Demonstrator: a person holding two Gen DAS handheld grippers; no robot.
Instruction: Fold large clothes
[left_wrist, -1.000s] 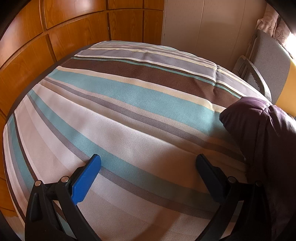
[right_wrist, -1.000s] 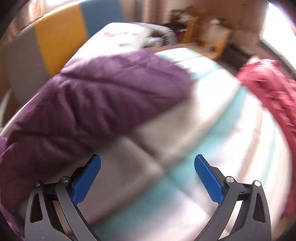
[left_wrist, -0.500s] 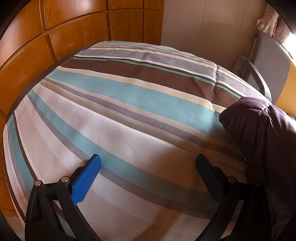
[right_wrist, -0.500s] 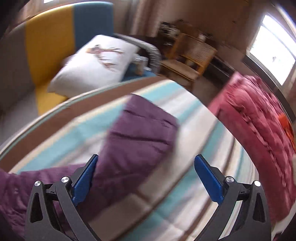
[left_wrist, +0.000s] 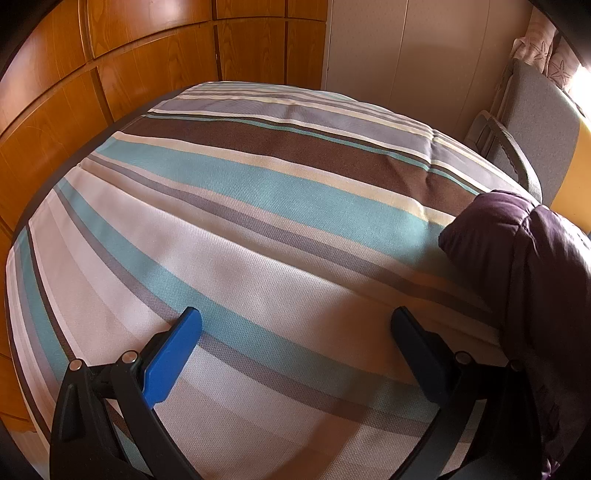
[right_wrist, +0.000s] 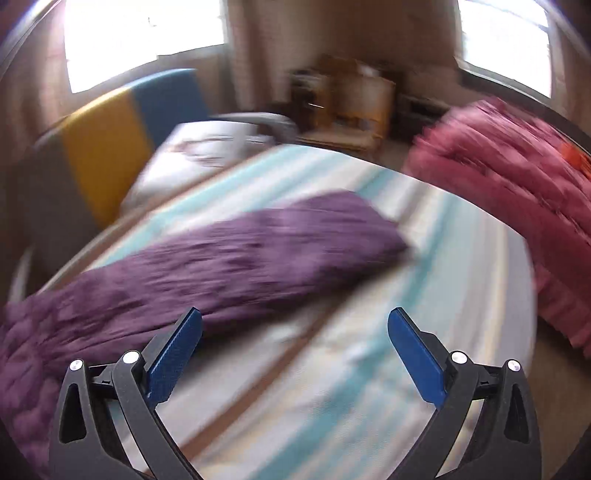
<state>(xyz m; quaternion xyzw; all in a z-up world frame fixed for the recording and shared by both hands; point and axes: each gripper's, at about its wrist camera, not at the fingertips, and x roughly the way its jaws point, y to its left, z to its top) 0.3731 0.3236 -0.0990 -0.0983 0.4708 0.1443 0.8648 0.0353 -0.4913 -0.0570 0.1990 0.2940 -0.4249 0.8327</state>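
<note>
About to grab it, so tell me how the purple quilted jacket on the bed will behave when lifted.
The purple jacket will probably flop and sag, since it lies limp across the striped bedspread. Its puffy quilting suggests it is light for its bulk. The smooth, faintly shiny fabric may slip from a shallow pinch.

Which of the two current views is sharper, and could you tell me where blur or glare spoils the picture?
Left wrist view: sharp, the weave of the striped bedspread readable, fisheye bending the wooden panels, sun glare at the upper right edge. Right wrist view: motion-smeared, the purple quilted garment and red garment streaked, the windows blown out white; only the right gripper looks crisp.
</note>
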